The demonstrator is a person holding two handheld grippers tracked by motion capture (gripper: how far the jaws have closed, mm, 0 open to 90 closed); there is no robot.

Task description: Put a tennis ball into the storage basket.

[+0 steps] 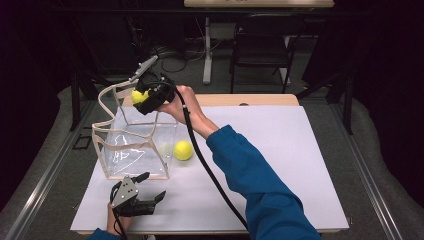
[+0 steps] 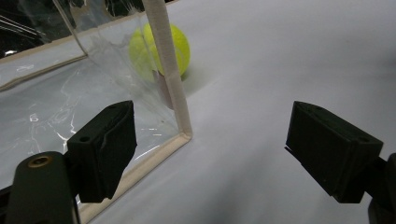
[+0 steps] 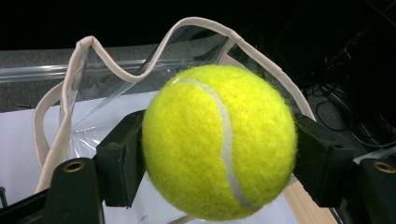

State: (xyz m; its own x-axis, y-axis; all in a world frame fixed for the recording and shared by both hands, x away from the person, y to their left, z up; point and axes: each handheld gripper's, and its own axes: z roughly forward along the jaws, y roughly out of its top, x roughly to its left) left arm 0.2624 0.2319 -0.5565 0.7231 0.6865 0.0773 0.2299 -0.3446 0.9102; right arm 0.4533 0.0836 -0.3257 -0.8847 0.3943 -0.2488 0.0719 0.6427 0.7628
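A clear plastic bag with beige trim stands open on the white table top. My right gripper hovers above the bag's far rim, shut on a yellow tennis ball; in the right gripper view that held ball sits squeezed between both pads, over the bag's wavy rim. A second tennis ball lies on the table just right of the bag. It shows behind the bag's corner seam as a second ball. My left gripper rests open near the bag's front corner, holding nothing.
The white table top stretches wide to the right of the bag. A black cable runs from the right gripper across the table. A dark chair and a table leg stand on the floor beyond.
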